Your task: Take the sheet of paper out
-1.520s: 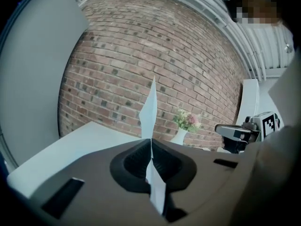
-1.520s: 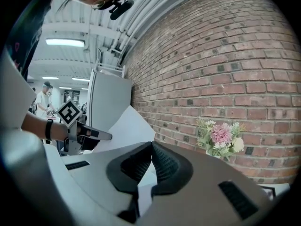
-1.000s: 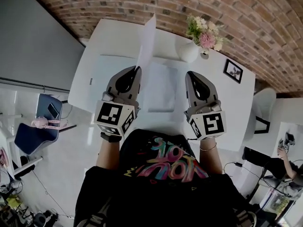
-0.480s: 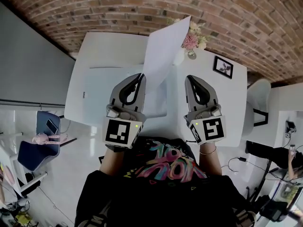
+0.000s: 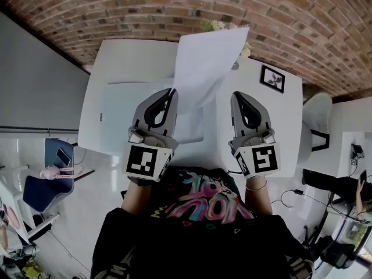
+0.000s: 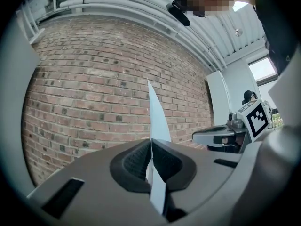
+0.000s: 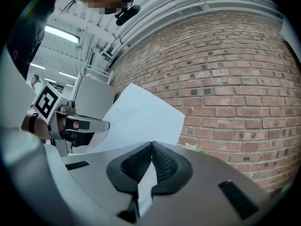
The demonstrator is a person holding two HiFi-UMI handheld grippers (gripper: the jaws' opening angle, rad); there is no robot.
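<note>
A white sheet of paper [image 5: 206, 68] stands up off the white table [image 5: 133, 57], its face tilted to the right. My left gripper [image 5: 172, 92] is shut on its lower left corner. In the left gripper view the paper [image 6: 157, 121] runs edge-on through the closed pads of that gripper [image 6: 151, 140]. My right gripper [image 5: 237, 95] hovers beside it on the right, apart from the sheet, tips together with nothing in them. From the right gripper view [image 7: 151, 143] the paper [image 7: 136, 119] spreads out to the left, with the left gripper [image 7: 80, 124] under it.
A pale, flat sleeve [image 5: 125, 106] lies on the table under the grippers. A vase of flowers [image 5: 224, 27] is half hidden behind the sheet, and a small picture frame [image 5: 272, 79] stands at the right. A brick wall [image 5: 174, 4] runs behind; a blue chair [image 5: 46, 173] sits at the left.
The sheet has risen and swung from nearly edge-on to broad-faced, now covering the vase. Both grippers sit slightly higher over the table; their jaws look the same.
</note>
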